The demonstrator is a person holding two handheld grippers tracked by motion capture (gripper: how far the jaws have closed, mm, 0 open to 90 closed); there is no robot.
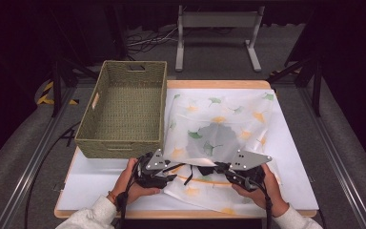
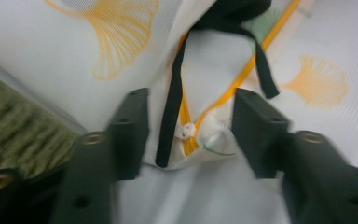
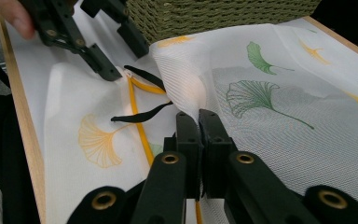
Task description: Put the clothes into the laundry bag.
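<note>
Grippers at work on a white mesh zip bag printed with yellow and green ginkgo leaves [image 1: 219, 125], which lies on the white-topped, wood-edged table [image 1: 290, 157] in a dark room.

The bag spreads across the middle of the table, a dark garment showing through it, its near edge with the orange zip [image 2: 242, 77] by the person's hands. The right gripper [image 3: 199, 122] is clenched on a raised fold of the mesh near the bag's opening. The left gripper [image 2: 190, 133] stands released, its jaws straddling the white zip pull [image 2: 186, 131] and a black strap [image 2: 170, 112] without pressing them. A woven olive-green basket [image 1: 124, 107] sits on the table's left side, just beside the bag. Behind the table stands a grey metal frame [image 1: 217, 36] on the carpeted floor [image 1: 343, 129], cables trailing near it. No writing is readable.
</note>
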